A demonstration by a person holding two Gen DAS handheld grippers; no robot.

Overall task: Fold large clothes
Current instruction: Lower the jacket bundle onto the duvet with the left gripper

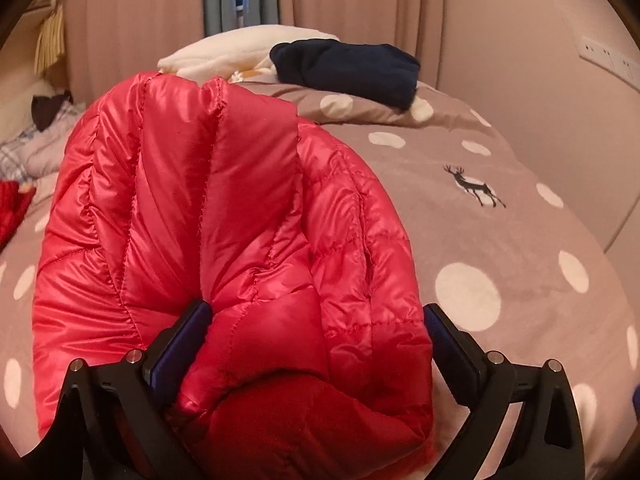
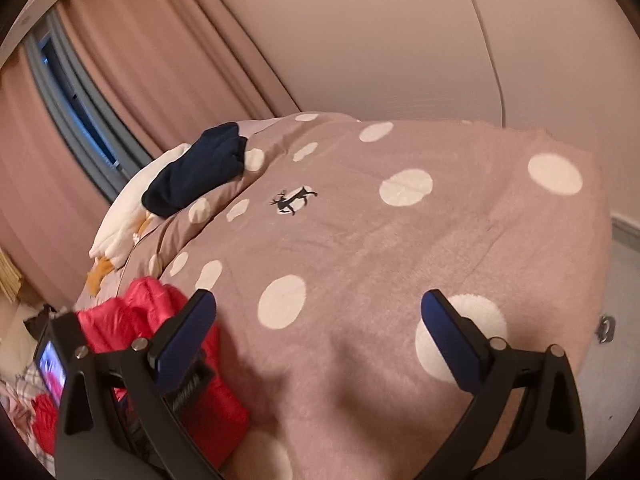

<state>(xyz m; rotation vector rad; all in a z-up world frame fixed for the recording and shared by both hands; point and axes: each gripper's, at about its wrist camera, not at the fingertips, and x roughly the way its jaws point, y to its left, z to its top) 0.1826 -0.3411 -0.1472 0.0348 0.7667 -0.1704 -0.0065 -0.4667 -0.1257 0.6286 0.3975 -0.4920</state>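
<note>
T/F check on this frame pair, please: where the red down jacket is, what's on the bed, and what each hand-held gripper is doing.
1. The red down jacket lies on the polka-dot bedspread. True.
2. The left hand-held gripper is clamped shut on the jacket. False: its jaws stand wide, with jacket fabric bulging between them and not pinched.
3. The right hand-held gripper holds a corner of the jacket. False: its jaws are open and empty over bare bedspread; the jacket lies off to its left.
4. A dark navy garment sits at the far end of the bed, partly on a cream blanket. True.
5. The bedspread carries a small deer motif. True.
</note>
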